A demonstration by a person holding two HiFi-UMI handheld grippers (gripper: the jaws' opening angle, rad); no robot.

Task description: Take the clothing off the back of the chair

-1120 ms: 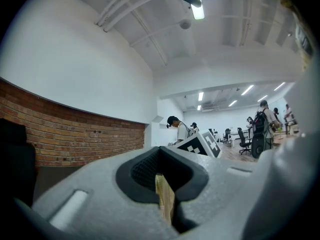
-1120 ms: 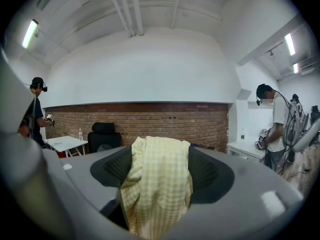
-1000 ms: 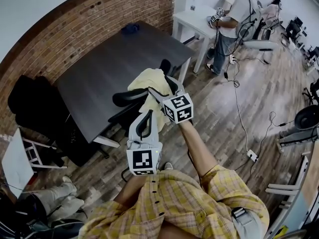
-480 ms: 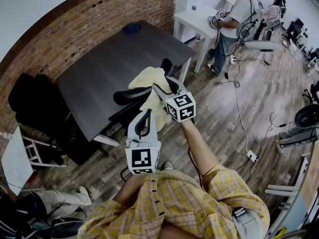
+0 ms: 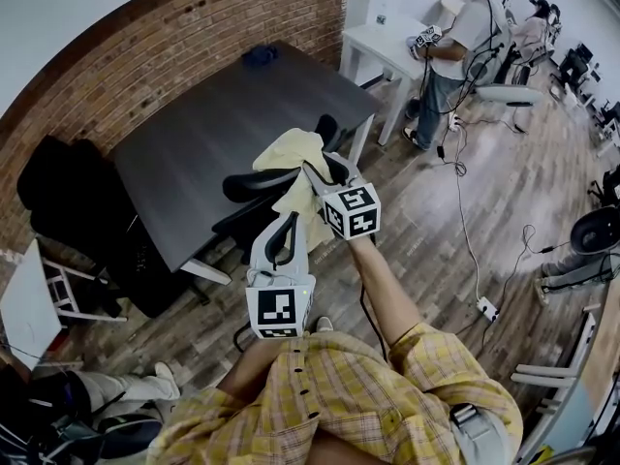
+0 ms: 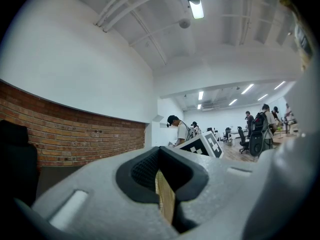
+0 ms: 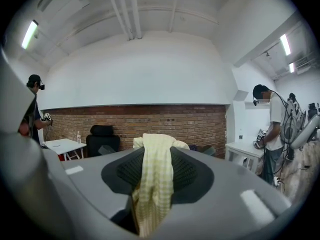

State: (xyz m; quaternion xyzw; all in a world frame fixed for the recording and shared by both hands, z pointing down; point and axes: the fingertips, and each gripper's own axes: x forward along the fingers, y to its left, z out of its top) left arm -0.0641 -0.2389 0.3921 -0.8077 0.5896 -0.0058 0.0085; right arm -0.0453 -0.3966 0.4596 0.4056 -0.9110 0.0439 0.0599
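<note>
Brick wall (image 5: 145, 56) is seen behind a big dark tabletop (image 5: 213, 124), and a wooden floor (image 5: 484, 211) is spread out below. A black chair (image 5: 254, 184) is pushed in at the tabletop's near edge. The clothing (image 5: 289, 158), a pale yellow checked cloth, is draped over the top of the chair's back and hangs down the near side.

The right gripper (image 5: 318, 175) is held up at the chair's back. It is closed on the clothing, and in the right gripper view a fold of the cloth is seen squeezed between the two jaws. The left gripper (image 5: 281, 232) is held just below and beside it. Its jaws are almost together, and a thin strip of yellow checked cloth is seen pinched between them.

Farther back, a person (image 5: 455, 37) is seen standing by a white table (image 5: 373, 42).
</note>
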